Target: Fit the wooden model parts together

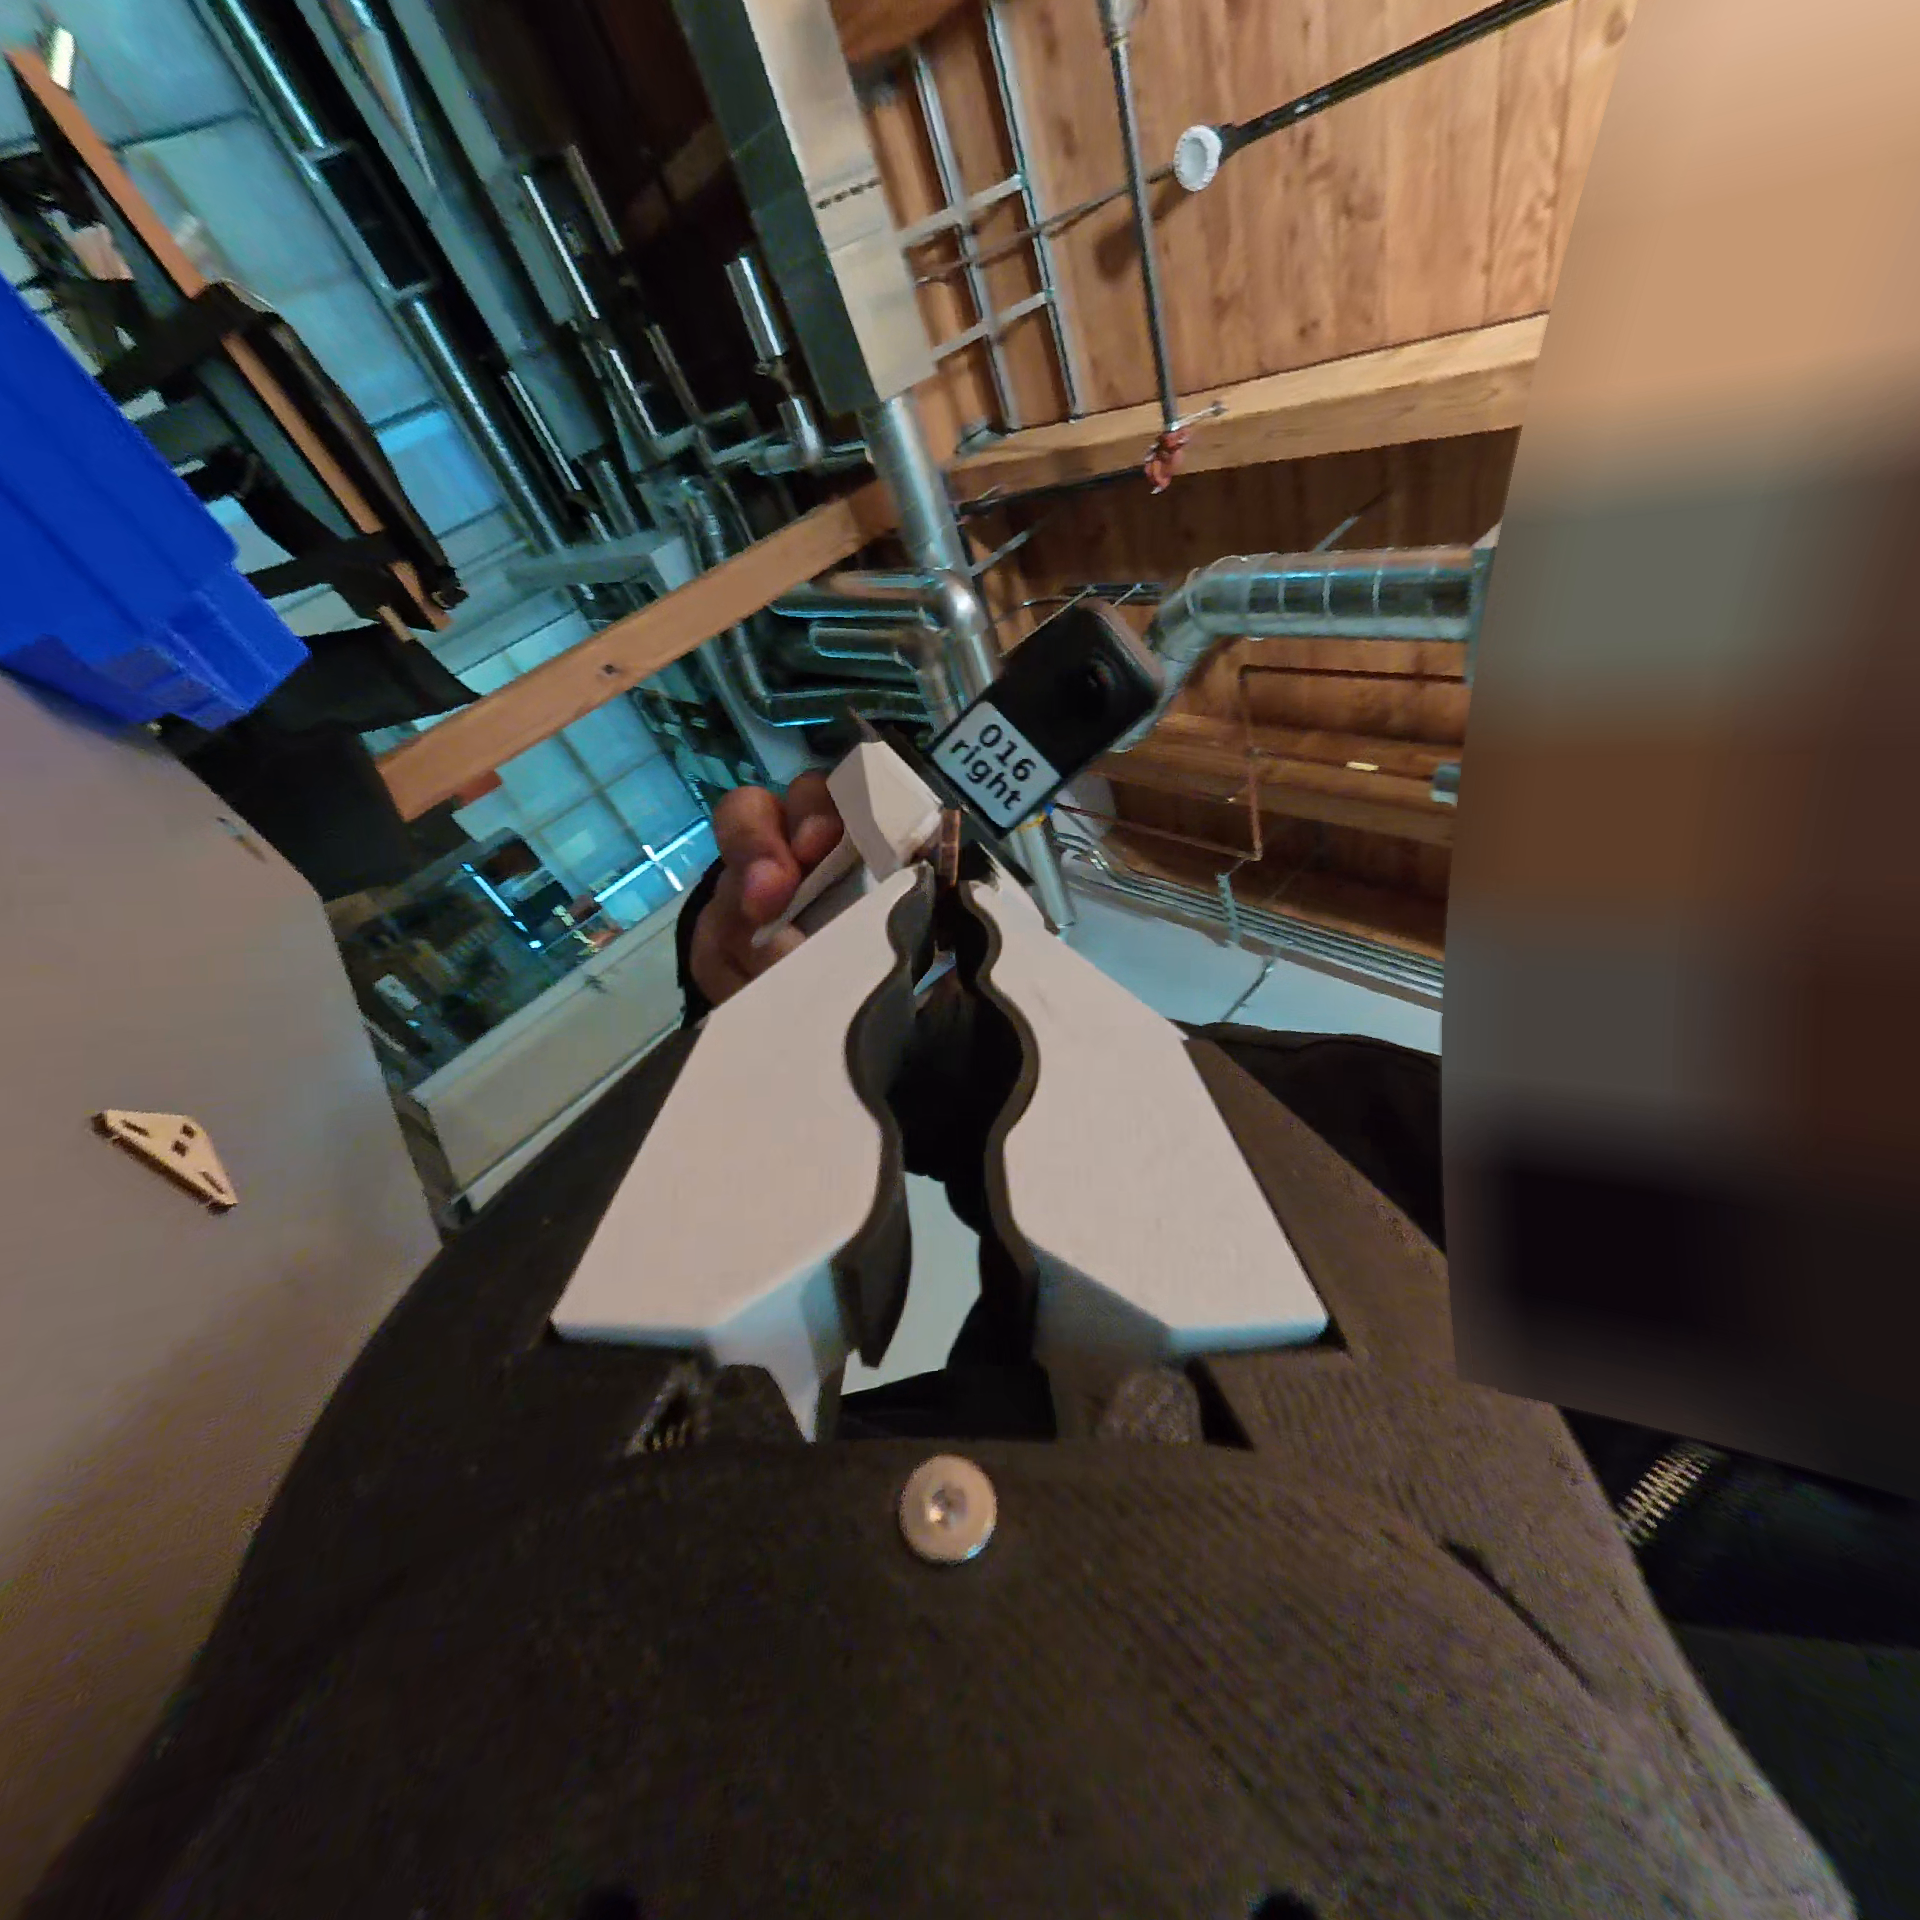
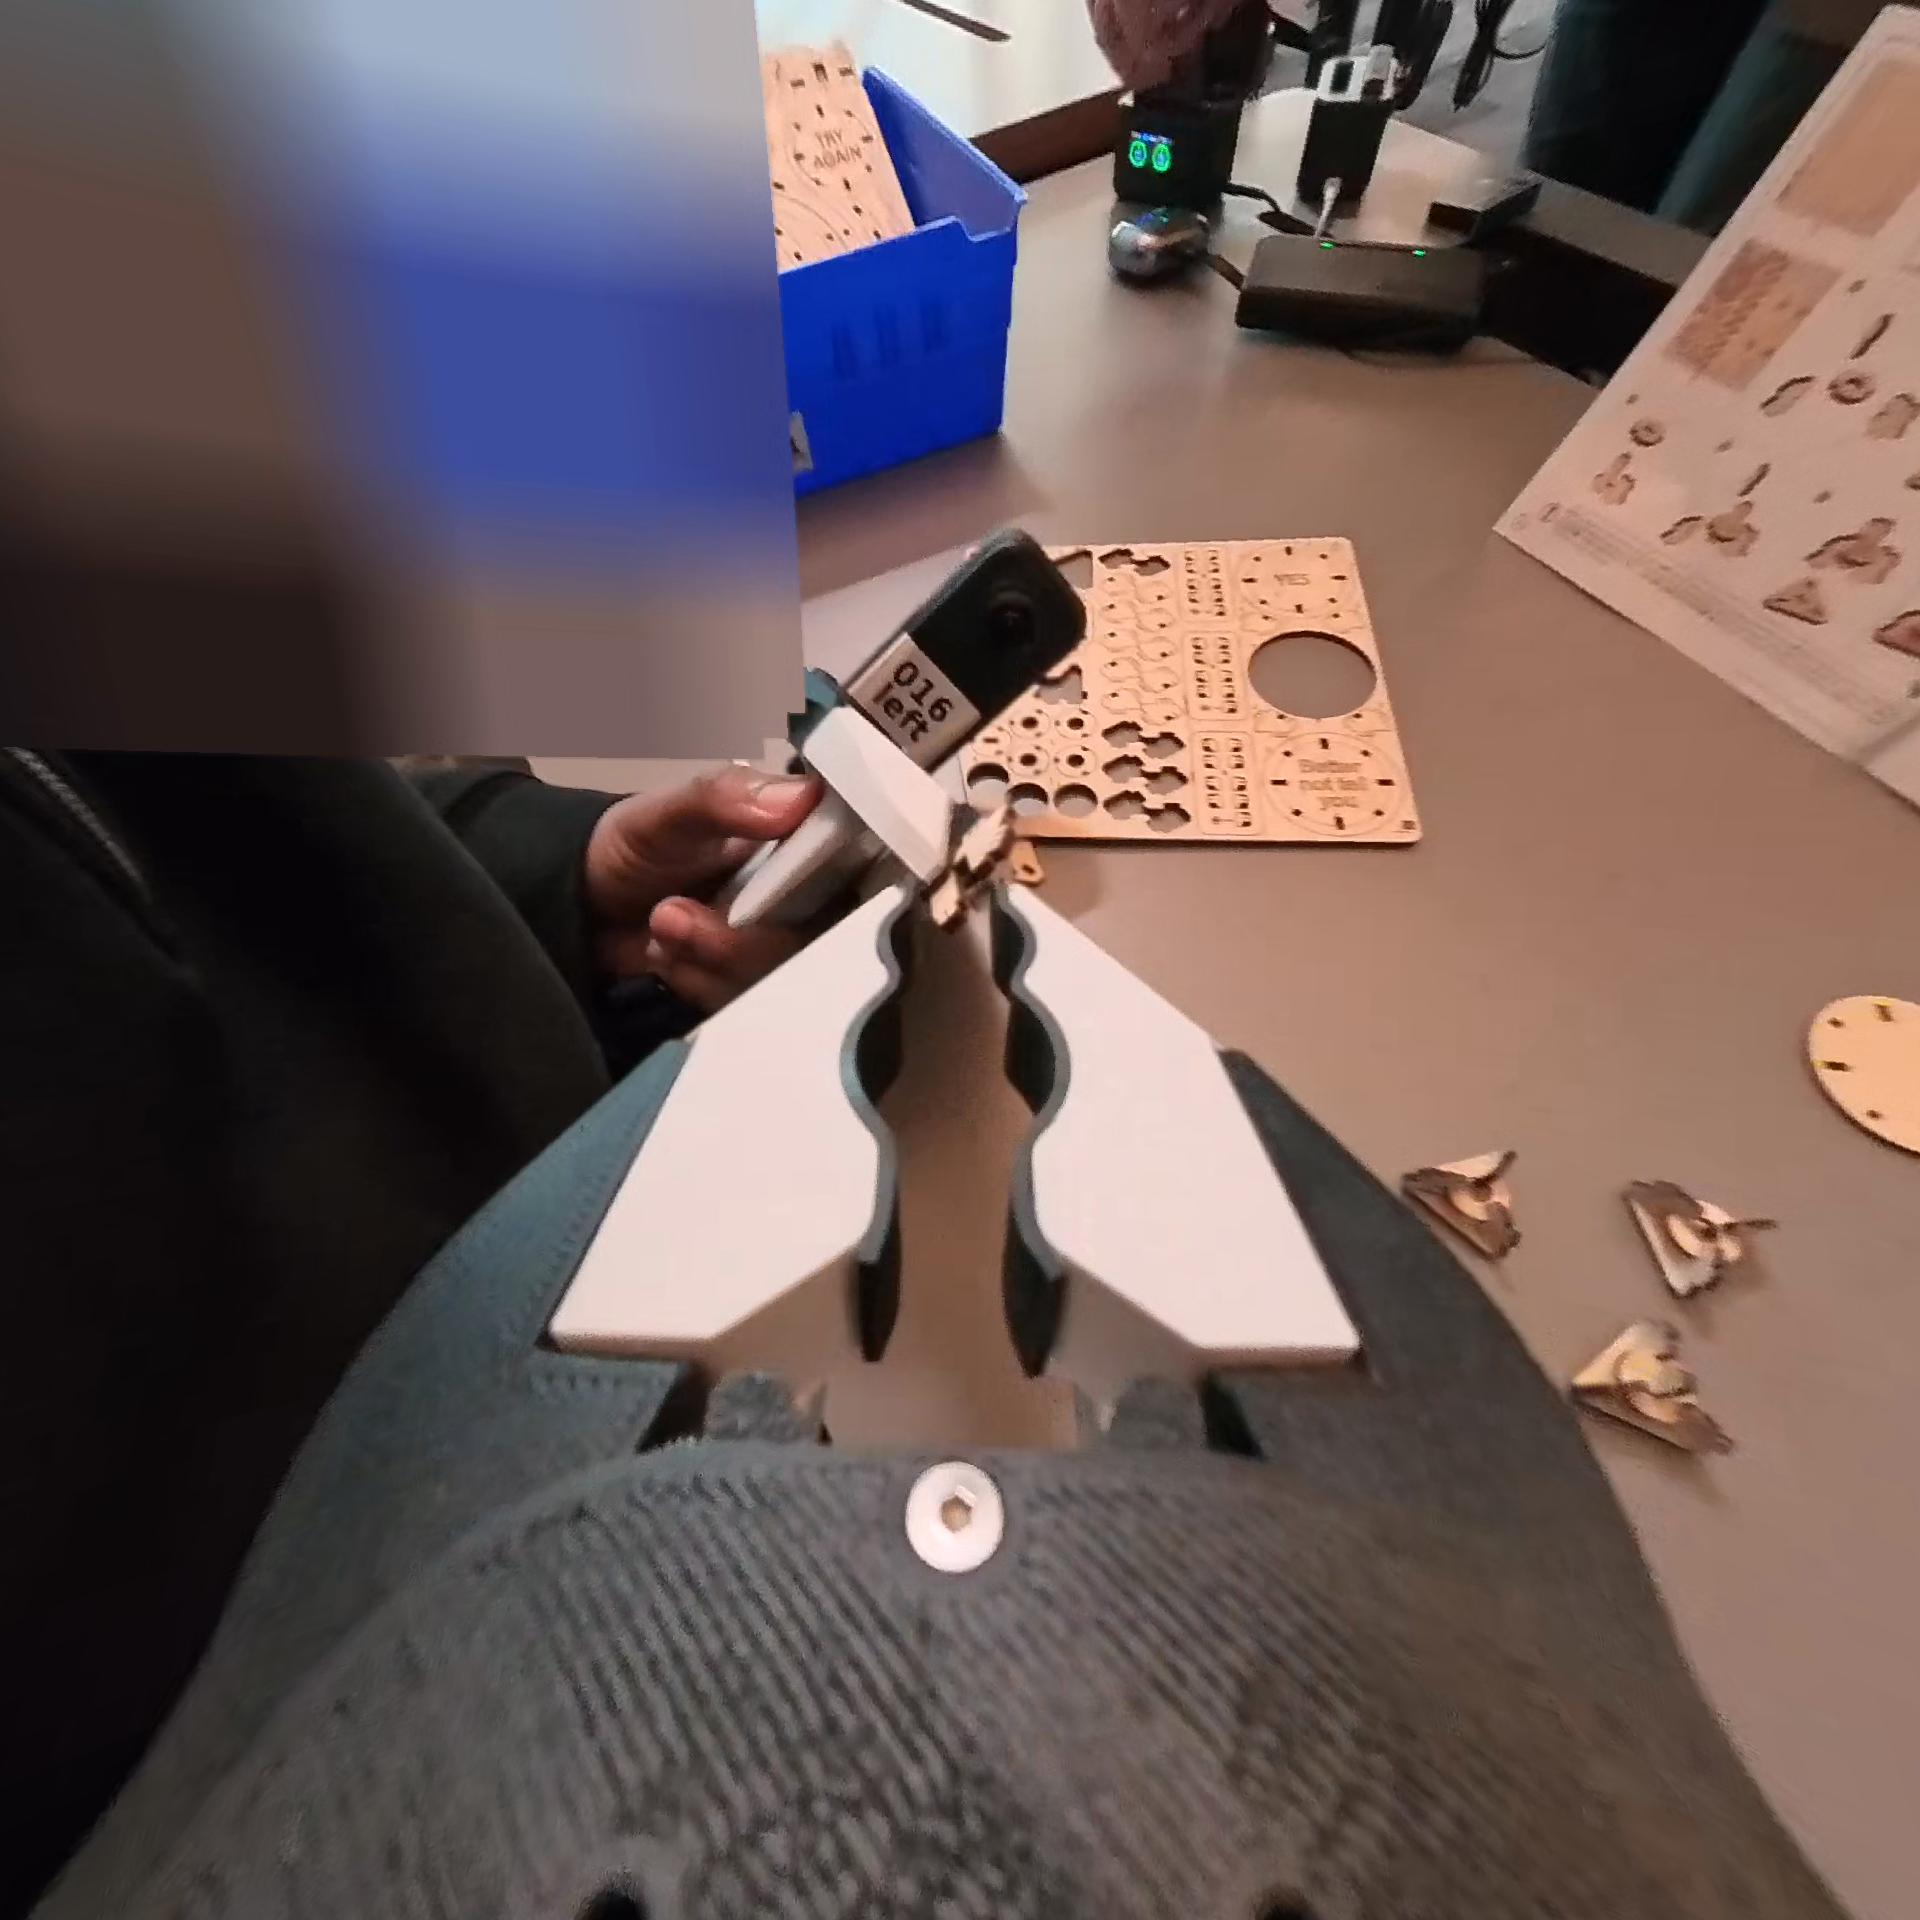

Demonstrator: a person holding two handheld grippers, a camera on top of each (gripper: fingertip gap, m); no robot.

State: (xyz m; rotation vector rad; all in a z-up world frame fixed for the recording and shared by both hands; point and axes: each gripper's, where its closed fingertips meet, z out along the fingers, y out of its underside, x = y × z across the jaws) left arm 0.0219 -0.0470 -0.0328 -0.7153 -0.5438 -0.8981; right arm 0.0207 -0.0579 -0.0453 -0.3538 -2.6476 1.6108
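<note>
My left gripper is shut on a small laser-cut wooden piece, seen edge-on at its fingertips. In the right wrist view the same piece sticks out of the left gripper's white fingers, held up above the table. My right gripper is open. Its tips stand either side of the piece's lower end, with a gap showing. The right gripper's white finger meets the left gripper's tips in the left wrist view. A hand holds the left gripper.
A plywood sheet with cut-out holes lies on the grey table. Behind it are a blue bin and black electronics. An instruction sheet, a round wooden disc and three triangular wooden assemblies lie to the right. Only a small space, under 4 cm, lies between the two pairs of fingers.
</note>
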